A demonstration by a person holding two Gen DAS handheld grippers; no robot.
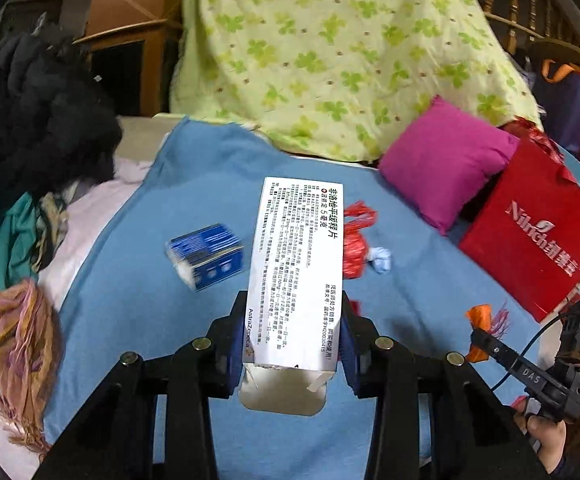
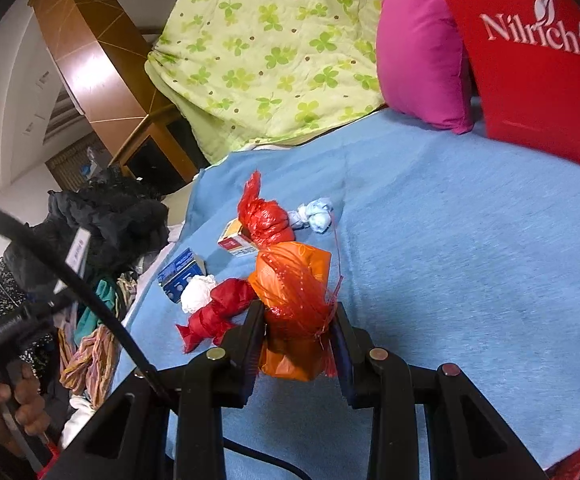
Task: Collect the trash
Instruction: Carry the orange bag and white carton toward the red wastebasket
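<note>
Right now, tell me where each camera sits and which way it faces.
Left wrist: behind the left claw, looking along the bed to the green quilt; it grips the white medicine box; right claw at the right edge.
Right wrist: behind the right claw, gripping the orange packet; left hand at the left edge.
Shared: blue box, pink pillow.

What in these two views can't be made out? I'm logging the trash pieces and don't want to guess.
- Blue box: motion-blurred in the left wrist view, print unreadable.
- Small red-and-white carton: right wrist view, mostly hidden by the red knotted bag.
- Orange netted packet: lower end hidden between the right claw fingers.
- White medicine box: small print too fine; held in the left claw.
</note>
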